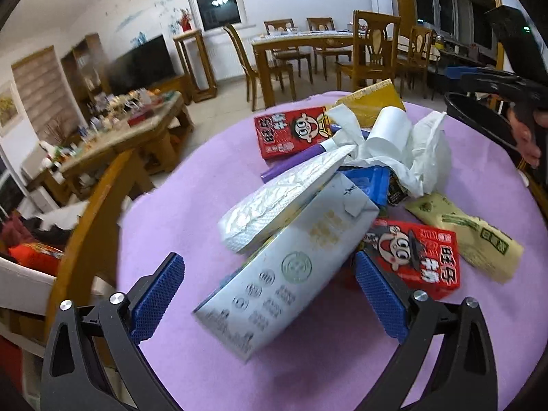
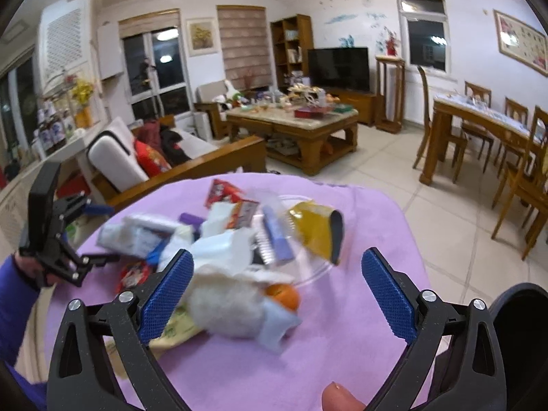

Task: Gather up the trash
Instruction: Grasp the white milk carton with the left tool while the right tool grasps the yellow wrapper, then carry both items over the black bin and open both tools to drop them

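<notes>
Right now both blue-padded grippers, left gripper (image 1: 270, 294) and right gripper (image 2: 277, 291), gape wide and empty over wrappers and cartons heaped on the round lilac-clothed table (image 1: 191, 212).

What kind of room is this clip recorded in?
Most likely a home living-dining room: a black flat-screen television, a wooden dining table with chairs and a cluttered wooden coffee table.

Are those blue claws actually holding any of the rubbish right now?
No. The left gripper and right gripper both stand open over the trash pile, gripping nothing.
</notes>
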{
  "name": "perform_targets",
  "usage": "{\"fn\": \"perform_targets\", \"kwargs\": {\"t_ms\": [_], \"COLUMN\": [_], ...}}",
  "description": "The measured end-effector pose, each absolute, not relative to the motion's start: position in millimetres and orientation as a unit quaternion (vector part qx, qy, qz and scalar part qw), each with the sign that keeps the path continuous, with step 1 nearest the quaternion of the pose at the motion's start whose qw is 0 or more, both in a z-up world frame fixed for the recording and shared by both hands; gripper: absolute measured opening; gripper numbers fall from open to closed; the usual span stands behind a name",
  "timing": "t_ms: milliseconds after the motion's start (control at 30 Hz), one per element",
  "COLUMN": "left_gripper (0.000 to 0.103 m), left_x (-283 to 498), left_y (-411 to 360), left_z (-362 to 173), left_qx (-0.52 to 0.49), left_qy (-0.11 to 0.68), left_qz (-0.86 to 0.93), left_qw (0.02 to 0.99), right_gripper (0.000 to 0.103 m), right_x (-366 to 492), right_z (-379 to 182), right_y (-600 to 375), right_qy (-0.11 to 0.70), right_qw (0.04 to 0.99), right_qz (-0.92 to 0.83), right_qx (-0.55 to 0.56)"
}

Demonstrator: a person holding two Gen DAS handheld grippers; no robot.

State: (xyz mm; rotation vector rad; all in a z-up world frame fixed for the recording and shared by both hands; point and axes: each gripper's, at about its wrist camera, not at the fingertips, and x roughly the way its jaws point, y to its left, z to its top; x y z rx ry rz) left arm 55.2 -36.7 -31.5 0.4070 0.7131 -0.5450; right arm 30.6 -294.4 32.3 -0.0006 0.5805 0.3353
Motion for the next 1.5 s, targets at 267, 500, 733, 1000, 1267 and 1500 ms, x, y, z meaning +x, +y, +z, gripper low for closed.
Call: {"fn": "perform_targets", "kwargs": {"t_ms": [267,500,733,1000,1267,1500], "left_gripper": [0.043,0.040,0.040,0.041,0.041,0.041], "left_x": [60,54,41,5,2,7], "left_y": [-23,-15,-5,-30,-154,-305], "left_z": [-29,-22,-1,43,73,59], "left_qx": [0.132,0.116,0.077,0.055,0.049,0.061], "left_qy": [0.384,0.381,0.355,0.314,0.315,0.352], "left_qz": [-0.290,-0.273,-0.258,-0.269,-0.345,-0.431], "left_qw": [0.867,0.875,0.895,0.909,0.883,0.829], "right_gripper": [0.060,0.008,0.003,0.003,0.003,0.003], "right_x": [120,148,112,27,-62,-135], "right_z": [-1,-26,1,37,51,23], "right_y": [-294,-282,-300,-342,-433,-548], "right_qy": [0.362,0.393,0.330,0.274,0.232,0.229], "right_qw": [0.924,0.906,0.932,0.941,0.954,0.956], "right_qz": [0.118,0.138,0.125,0.154,0.113,-0.002], "right_qx": [0.040,0.073,0.089,0.128,0.153,0.183]}}
